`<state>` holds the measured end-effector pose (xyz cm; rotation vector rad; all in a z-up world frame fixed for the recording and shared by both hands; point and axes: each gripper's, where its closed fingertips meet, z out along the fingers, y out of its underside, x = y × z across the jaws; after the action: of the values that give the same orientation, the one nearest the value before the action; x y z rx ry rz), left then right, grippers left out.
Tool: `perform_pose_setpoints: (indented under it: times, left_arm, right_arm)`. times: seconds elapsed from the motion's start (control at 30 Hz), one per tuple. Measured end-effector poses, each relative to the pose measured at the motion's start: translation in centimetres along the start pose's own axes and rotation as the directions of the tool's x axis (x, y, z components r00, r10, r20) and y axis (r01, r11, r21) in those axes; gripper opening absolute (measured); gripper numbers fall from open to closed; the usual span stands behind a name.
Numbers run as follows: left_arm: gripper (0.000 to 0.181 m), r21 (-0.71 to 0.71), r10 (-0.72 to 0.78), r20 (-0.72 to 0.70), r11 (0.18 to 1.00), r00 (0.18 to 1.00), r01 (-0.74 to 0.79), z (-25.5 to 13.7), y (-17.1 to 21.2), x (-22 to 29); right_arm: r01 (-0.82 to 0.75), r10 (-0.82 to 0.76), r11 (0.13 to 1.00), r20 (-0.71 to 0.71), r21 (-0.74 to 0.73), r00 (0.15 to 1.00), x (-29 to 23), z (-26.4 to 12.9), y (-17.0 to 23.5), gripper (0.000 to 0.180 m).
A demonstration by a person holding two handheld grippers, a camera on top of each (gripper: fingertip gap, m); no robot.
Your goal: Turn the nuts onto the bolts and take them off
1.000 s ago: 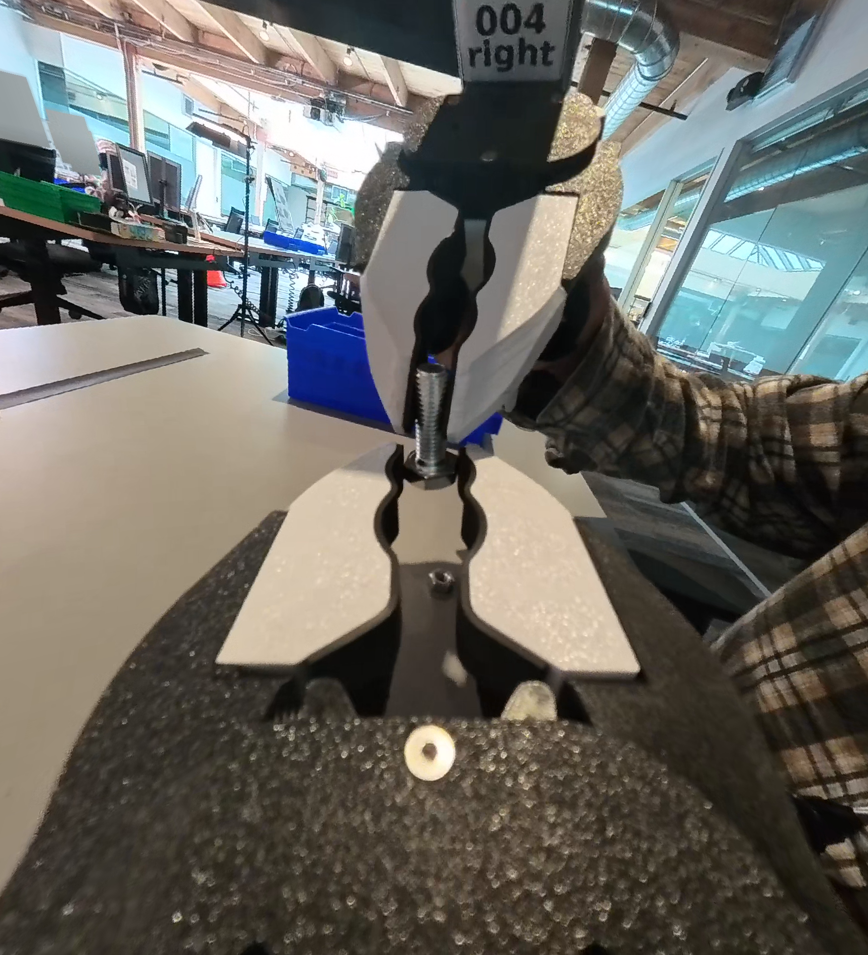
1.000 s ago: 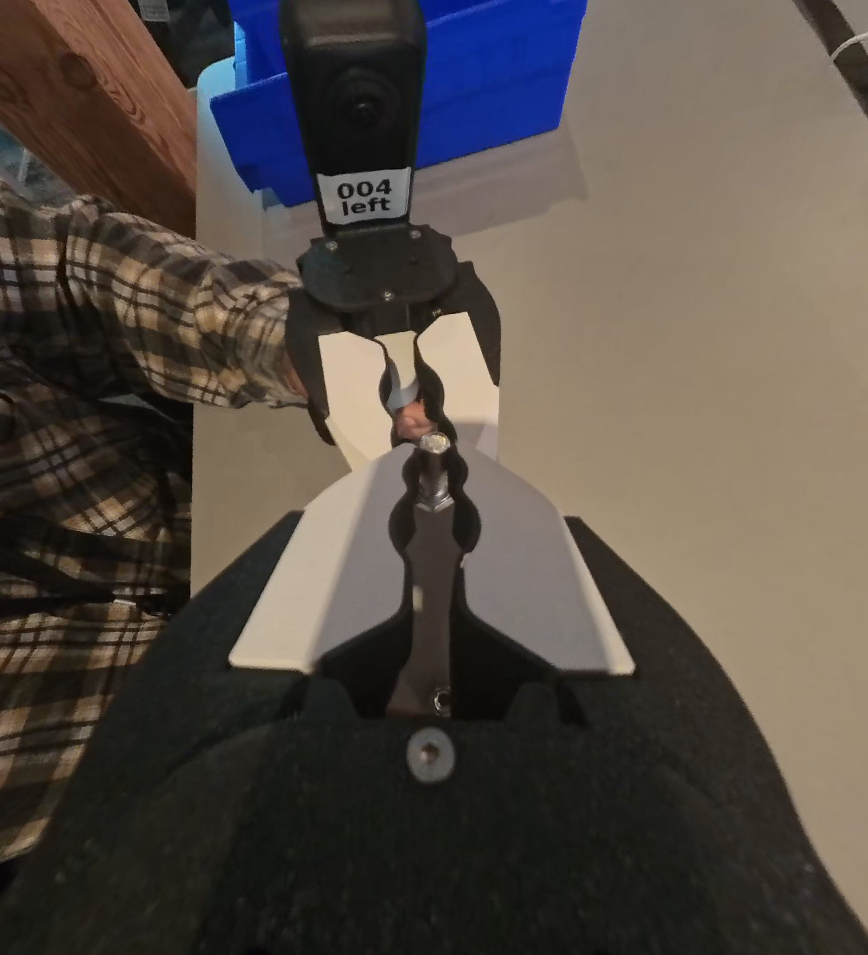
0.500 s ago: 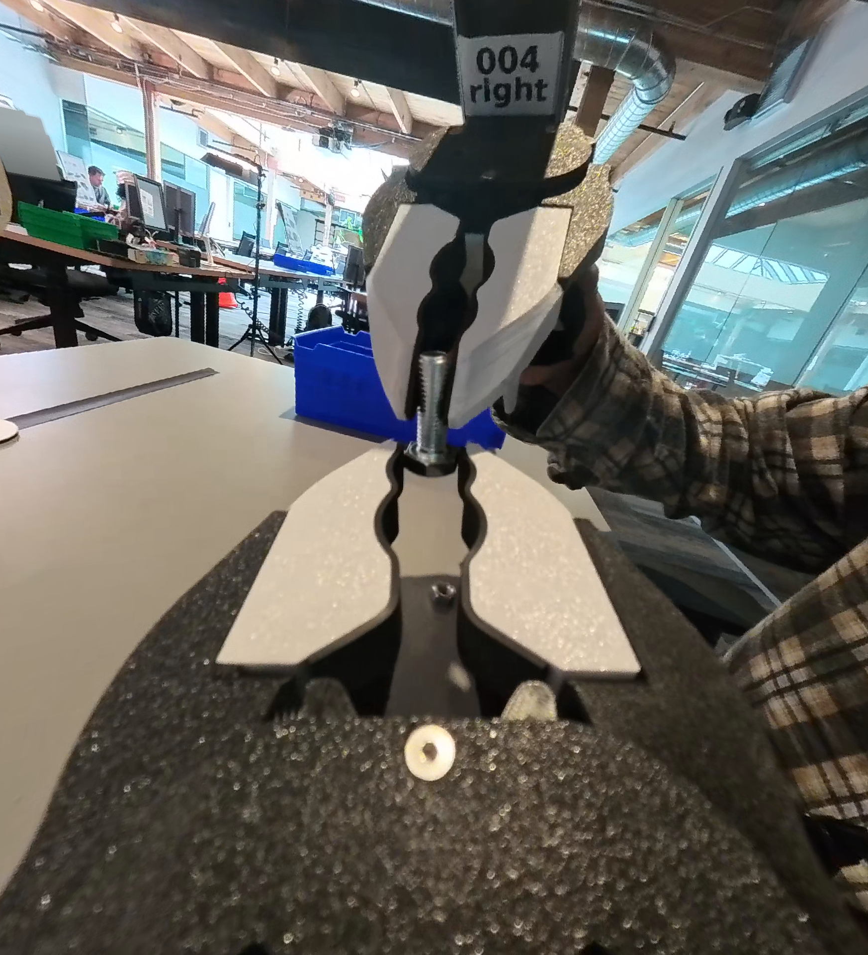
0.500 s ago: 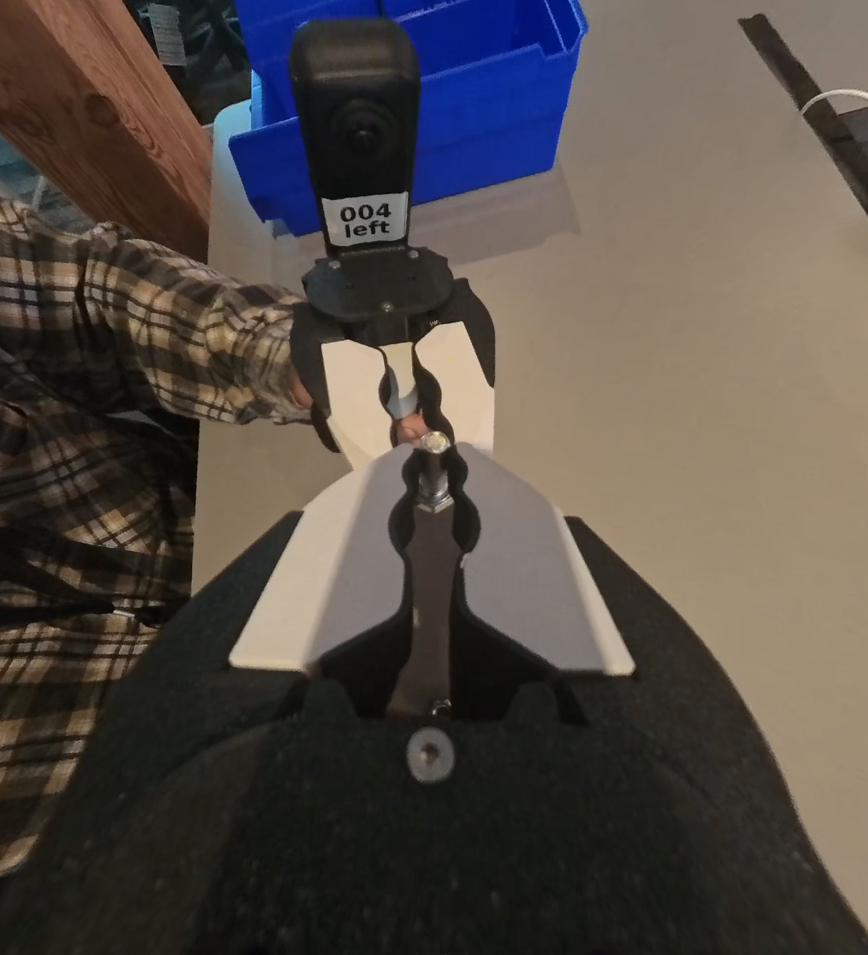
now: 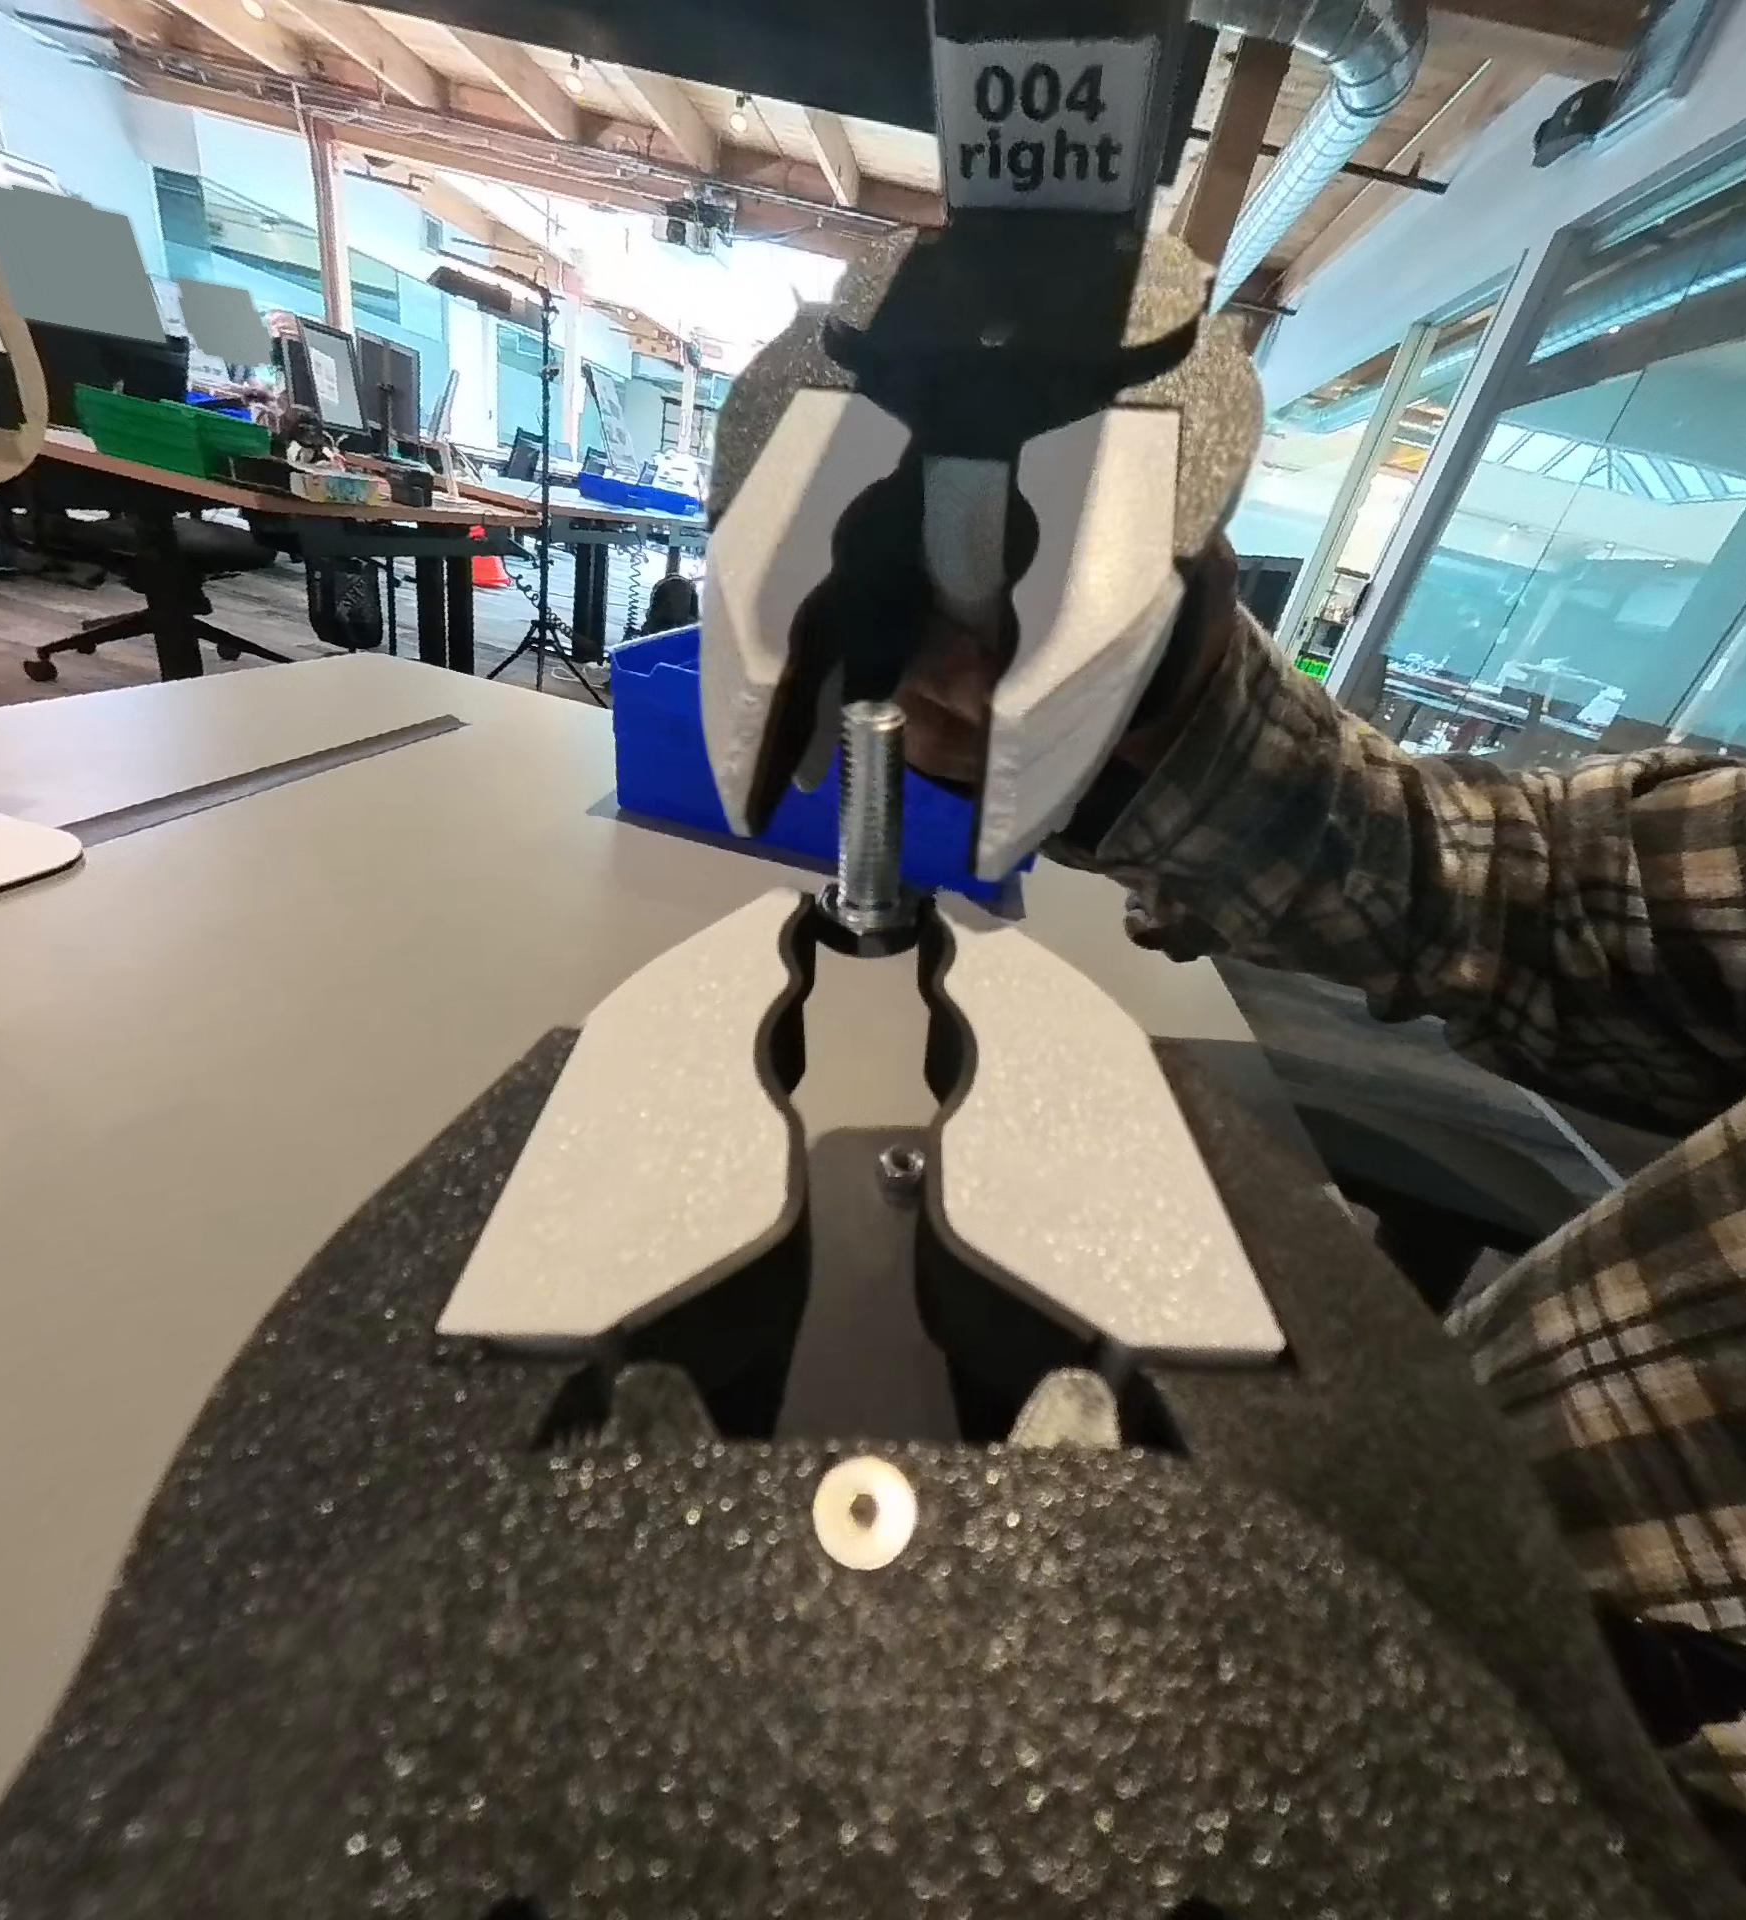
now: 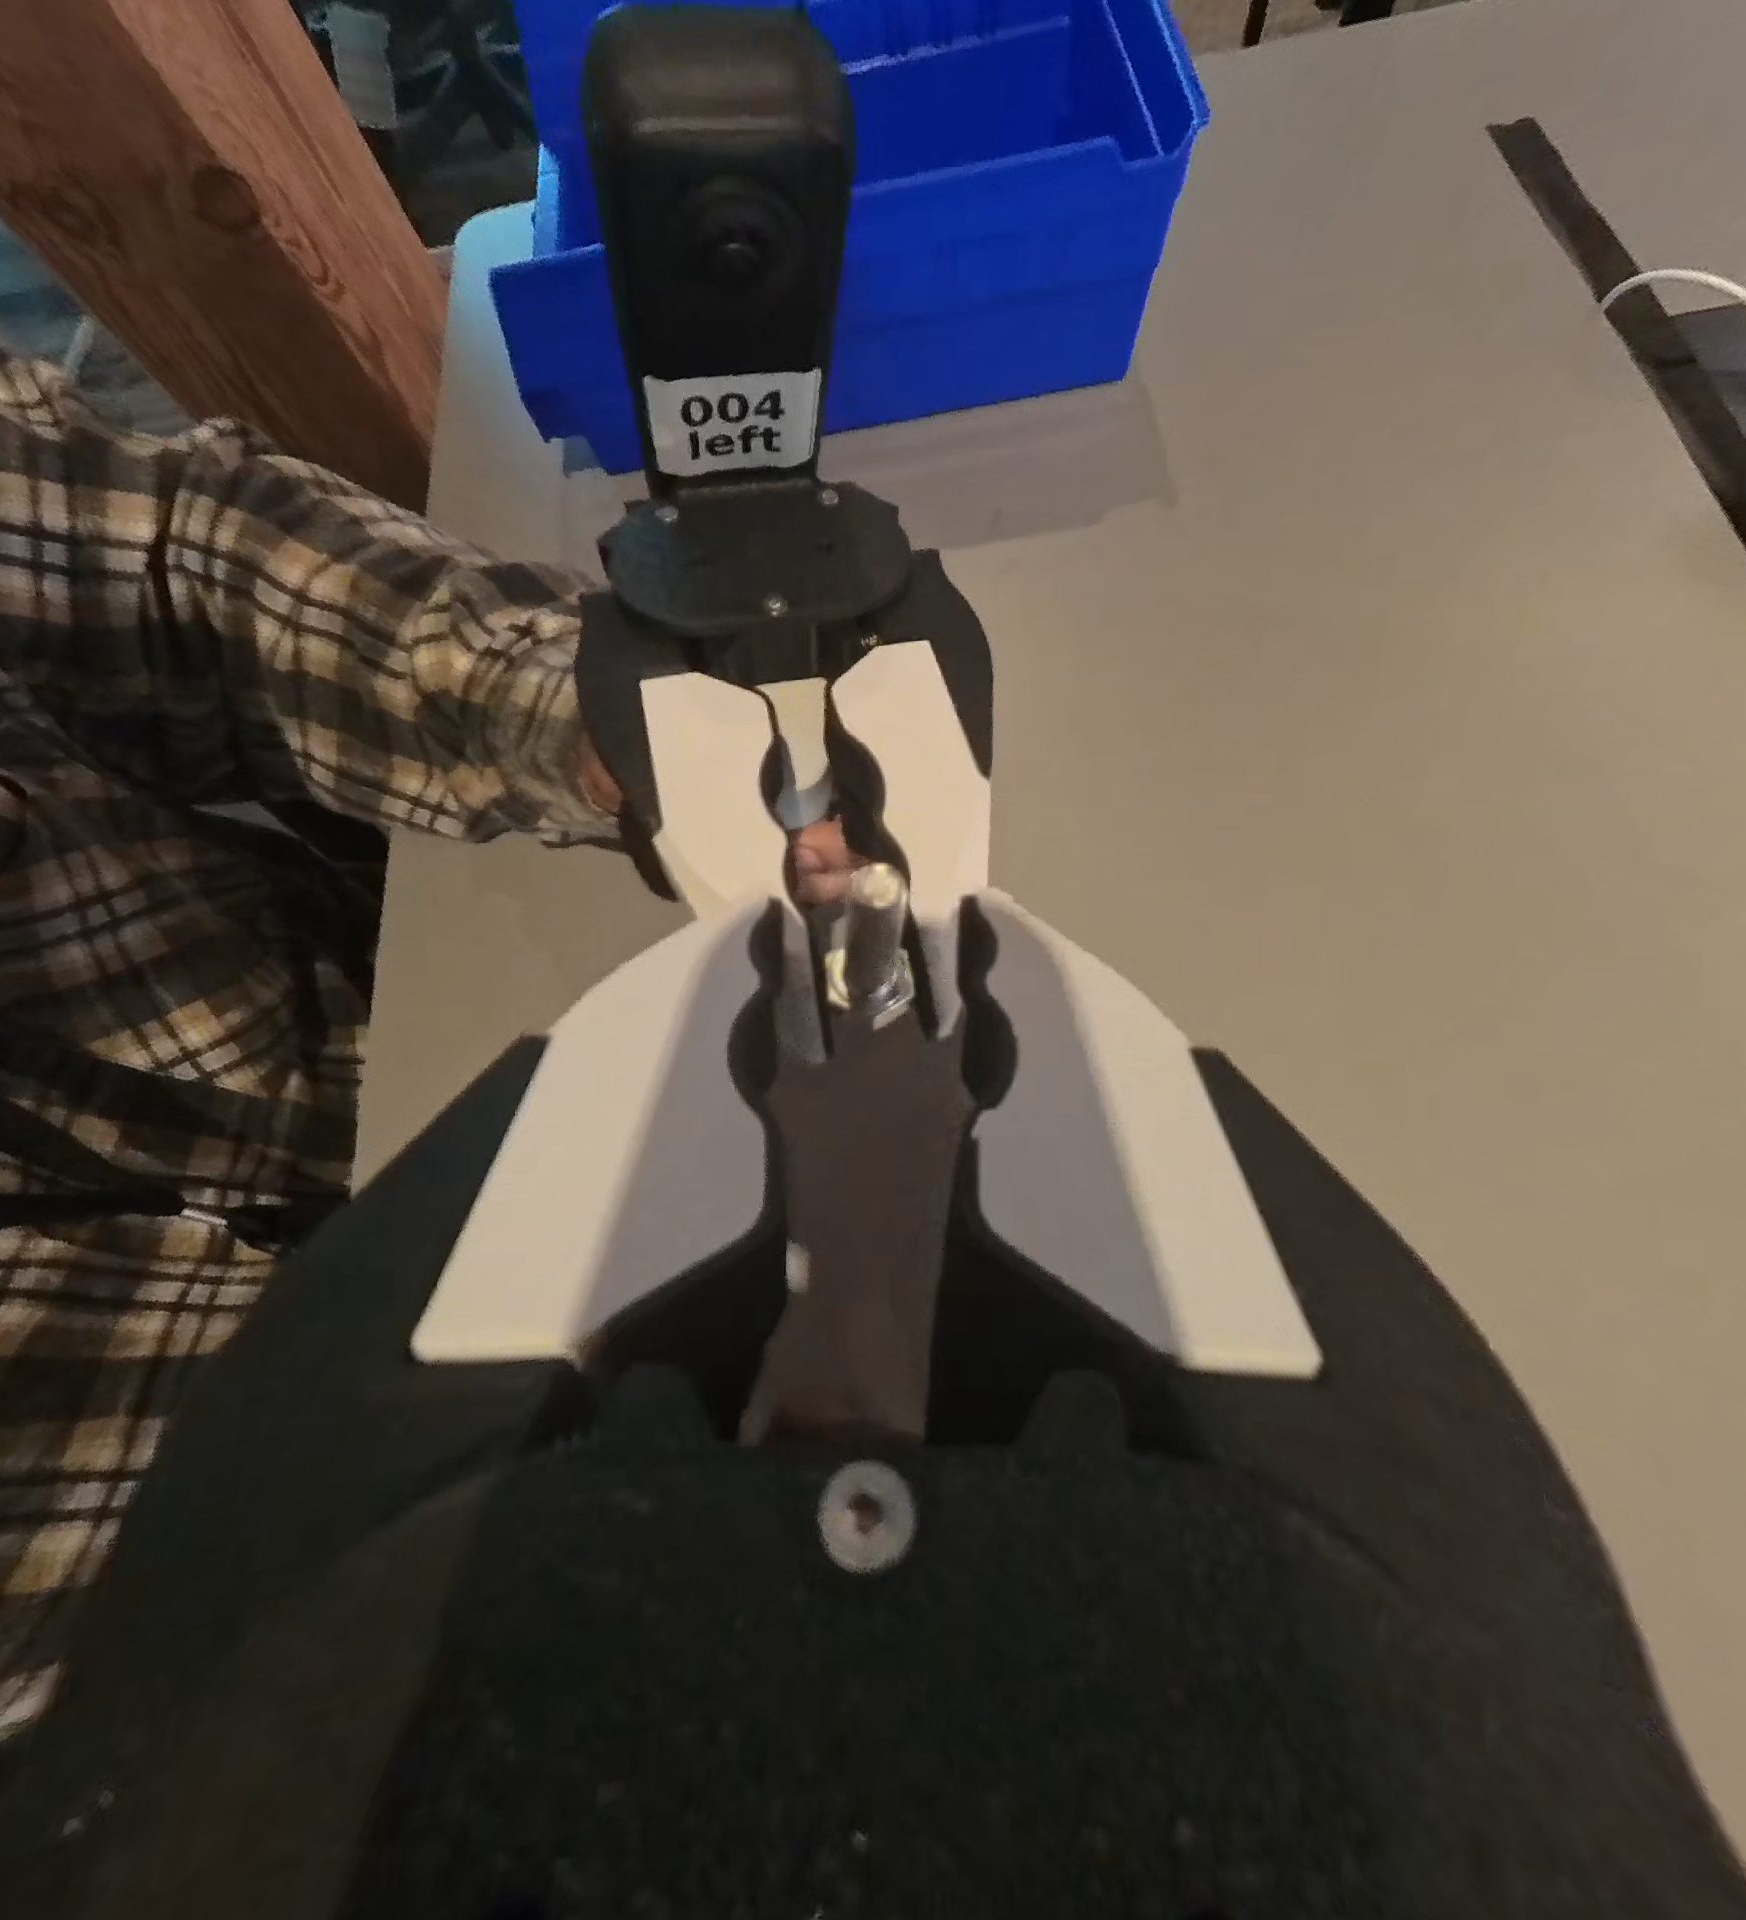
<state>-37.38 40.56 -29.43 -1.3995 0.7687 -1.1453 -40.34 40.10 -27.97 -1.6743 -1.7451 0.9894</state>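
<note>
The left gripper (image 5: 871, 928) clamps the bolt (image 5: 871, 821) by its head at centre frame, shank upright. The nut cannot be told apart. Above it the right gripper (image 5: 874, 821) hangs with jaws spread, its fingers (image 5: 1077, 717) either side of the shank and clear of it. Behind sits a blue bin (image 5: 661, 717) on the grey table (image 5: 225, 987). A plaid sleeve (image 5: 1471, 883) fills the right. In the right wrist view a wooden post (image 6: 173, 208) stands upper left.

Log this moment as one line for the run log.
left gripper: shut on bolt head | right gripper: open around bolt shank, not gripping | blue bin: behind
</note>
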Motion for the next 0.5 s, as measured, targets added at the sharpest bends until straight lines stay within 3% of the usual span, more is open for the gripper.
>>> perform_pose_setpoints:
  times: [0.13,0.23,0.33,0.5]
  left_arm:
    - [0.018,0.026,-0.029,-0.006,0.999,1.0,0.03,-0.2,-0.3,-0.1]
    - [0.018,0.041,-0.028,-0.002,0.999,1.0,0.028,-0.5,-0.6,-0.3]
    - [0.018,0.052,-0.018,-0.006,0.998,1.0,0.018,-0.7,-0.8,-0.3]
    - [0.018,0.058,0.016,-0.022,0.998,1.0,-0.014,-0.8,-0.9,0.2]
  right_arm:
    - [0.045,-0.044,0.999,-0.055,0.03,0.998,-0.1,-1.5,0.5,0.047]
    - [0.086,-0.08,0.991,-0.063,0.104,0.995,-0.9,-3.8,1.8,0.04]
    - [0.134,-0.126,0.989,-0.115,0.062,0.985,-0.7,-4.9,6.2,0.041]
    - [0.098,-0.114,0.984,-0.108,-0.148,0.988,-1.0,-4.0,15.0,0.038]
